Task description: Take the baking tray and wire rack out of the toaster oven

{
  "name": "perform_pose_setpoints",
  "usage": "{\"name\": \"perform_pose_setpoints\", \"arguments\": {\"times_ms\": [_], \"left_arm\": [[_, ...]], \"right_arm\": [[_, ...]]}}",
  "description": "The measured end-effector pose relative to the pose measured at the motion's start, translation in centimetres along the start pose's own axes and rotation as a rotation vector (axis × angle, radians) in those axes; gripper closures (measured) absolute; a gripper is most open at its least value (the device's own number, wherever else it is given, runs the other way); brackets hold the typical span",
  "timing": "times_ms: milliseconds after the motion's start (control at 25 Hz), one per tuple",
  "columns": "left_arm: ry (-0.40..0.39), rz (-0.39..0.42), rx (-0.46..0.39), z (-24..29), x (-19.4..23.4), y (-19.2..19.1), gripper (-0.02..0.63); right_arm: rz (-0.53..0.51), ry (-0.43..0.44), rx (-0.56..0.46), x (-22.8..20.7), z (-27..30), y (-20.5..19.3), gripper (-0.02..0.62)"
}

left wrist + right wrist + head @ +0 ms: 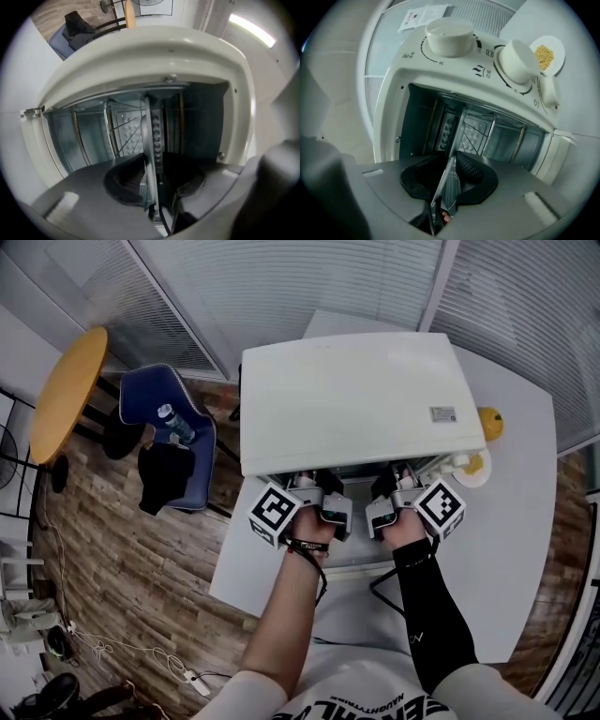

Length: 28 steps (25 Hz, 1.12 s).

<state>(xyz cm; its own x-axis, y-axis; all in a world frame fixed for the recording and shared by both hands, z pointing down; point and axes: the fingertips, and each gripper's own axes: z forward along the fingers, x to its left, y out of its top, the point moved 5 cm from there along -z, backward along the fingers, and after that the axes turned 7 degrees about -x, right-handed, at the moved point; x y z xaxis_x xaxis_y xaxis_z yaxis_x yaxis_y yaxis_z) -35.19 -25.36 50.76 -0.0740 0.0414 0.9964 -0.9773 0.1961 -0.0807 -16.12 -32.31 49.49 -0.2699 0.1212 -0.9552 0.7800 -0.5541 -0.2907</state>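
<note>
A white toaster oven (356, 399) stands on a white table, its front open toward me. Both grippers reach level into the opening, rolled on their sides. In the left gripper view the thin metal rim of the baking tray (149, 140) runs upright between the jaws of my left gripper (152, 183), which stand apart with dark gaps beside the rim. In the right gripper view my right gripper (447, 183) is shut on the same tray rim (452, 164). Behind the rim, inside the cavity, the wire rack (480, 129) shows. From the head view the left gripper (317, 491) and right gripper (396, 491) sit side by side.
Two white knobs (450, 35) sit on the oven's control panel, and a small dish of yellow grains (546, 56) lies beside it. The oven's lowered door (347, 563) lies under my hands. A blue chair (173, 442) and a round wooden table (66, 390) stand at the left.
</note>
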Motion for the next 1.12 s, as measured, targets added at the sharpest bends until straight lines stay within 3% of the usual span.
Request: {"name": "perform_pose_setpoints", "arguments": {"times_ms": [160,240,520,1120], "left_arm": [[0.045,-0.023,-0.032,0.5,0.1,0.1,0.434],[0.058,-0.025,-0.04,0.5,0.3,0.1,0.489],[0.06,-0.074,-0.027,-0.2,0.7,-0.1,0.491],[0.048,-0.086,-0.019,-3.3,1.2,-1.1,0.491]], "right_arm": [[0.028,0.018,-0.005,0.3,0.6,-0.1,0.526],[0.043,0.019,-0.007,0.2,0.5,-0.1,0.528],[0.082,0.016,-0.003,0.1,-0.3,-0.2,0.528],[0.106,0.021,0.005,-0.5,-3.5,-0.6,0.529]]}}
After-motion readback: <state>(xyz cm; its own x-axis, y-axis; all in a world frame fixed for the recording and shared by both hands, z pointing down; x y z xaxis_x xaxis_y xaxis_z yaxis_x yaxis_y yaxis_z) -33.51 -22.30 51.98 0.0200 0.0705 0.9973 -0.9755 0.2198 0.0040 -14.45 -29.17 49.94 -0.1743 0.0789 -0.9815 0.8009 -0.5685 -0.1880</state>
